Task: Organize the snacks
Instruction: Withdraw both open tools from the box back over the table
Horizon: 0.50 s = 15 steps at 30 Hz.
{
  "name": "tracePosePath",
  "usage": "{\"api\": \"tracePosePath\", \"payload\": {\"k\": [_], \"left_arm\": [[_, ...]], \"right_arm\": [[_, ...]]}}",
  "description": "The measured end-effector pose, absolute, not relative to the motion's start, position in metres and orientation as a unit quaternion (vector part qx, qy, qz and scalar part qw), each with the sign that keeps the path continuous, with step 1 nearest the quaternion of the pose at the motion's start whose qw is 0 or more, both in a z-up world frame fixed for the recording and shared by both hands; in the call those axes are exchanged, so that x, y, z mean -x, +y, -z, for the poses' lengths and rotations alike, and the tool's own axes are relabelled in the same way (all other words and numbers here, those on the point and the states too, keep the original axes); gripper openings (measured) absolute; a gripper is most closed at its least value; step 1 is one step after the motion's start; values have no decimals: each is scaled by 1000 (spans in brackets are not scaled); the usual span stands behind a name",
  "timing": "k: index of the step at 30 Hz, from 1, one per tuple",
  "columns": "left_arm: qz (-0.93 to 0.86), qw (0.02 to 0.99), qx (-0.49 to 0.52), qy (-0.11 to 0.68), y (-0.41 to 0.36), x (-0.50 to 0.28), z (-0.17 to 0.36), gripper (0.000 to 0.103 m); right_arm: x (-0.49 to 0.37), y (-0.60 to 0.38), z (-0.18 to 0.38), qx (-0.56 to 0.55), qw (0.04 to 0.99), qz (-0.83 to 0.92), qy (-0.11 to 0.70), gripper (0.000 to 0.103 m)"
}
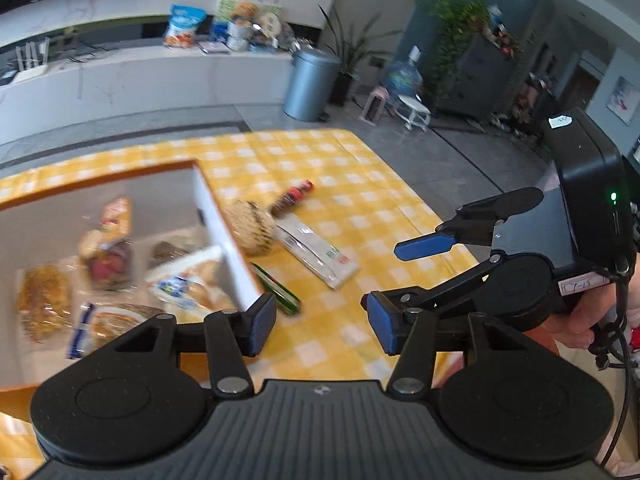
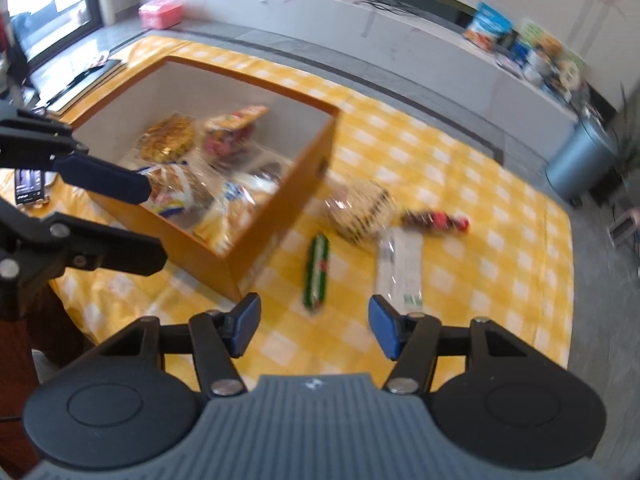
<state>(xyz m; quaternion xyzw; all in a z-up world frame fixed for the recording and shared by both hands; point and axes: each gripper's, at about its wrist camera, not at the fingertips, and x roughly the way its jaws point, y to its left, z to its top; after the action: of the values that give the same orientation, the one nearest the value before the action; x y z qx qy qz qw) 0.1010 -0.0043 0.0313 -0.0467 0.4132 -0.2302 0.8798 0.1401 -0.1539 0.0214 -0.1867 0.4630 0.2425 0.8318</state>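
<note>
An orange box (image 2: 280,216) with white inner walls (image 1: 224,240) holds several wrapped snacks. On the yellow checked cloth beside it lie a green stick pack (image 2: 317,274) (image 1: 276,290), a round tan bun pack (image 2: 362,210) (image 1: 250,226), a clear flat pack with a white label (image 2: 400,270) (image 1: 320,254) and a dark red-capped pack (image 2: 436,219) (image 1: 292,198). My left gripper (image 1: 322,322) is open and empty above the cloth near the box's corner. My right gripper (image 2: 314,326) is open and empty, just short of the green stick pack.
The table (image 1: 360,184) ends at the right over a grey floor. A grey bin (image 1: 310,84) and a long white counter (image 2: 400,28) with more snack bags stand beyond. A phone (image 2: 28,186) lies left of the box.
</note>
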Motion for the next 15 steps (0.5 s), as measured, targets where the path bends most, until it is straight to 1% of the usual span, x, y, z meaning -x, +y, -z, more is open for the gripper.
{"api": "tracePosePath", "payload": {"k": [8,15], "left_arm": [[254,862,27,438,-45,-108,-2,62],[257,855,27,449,-66,-125,26,62]], "right_arm": [[-126,-215,9,106,846,-202,482,59],[-126,-253,36,55,870,-142,468,59]]}}
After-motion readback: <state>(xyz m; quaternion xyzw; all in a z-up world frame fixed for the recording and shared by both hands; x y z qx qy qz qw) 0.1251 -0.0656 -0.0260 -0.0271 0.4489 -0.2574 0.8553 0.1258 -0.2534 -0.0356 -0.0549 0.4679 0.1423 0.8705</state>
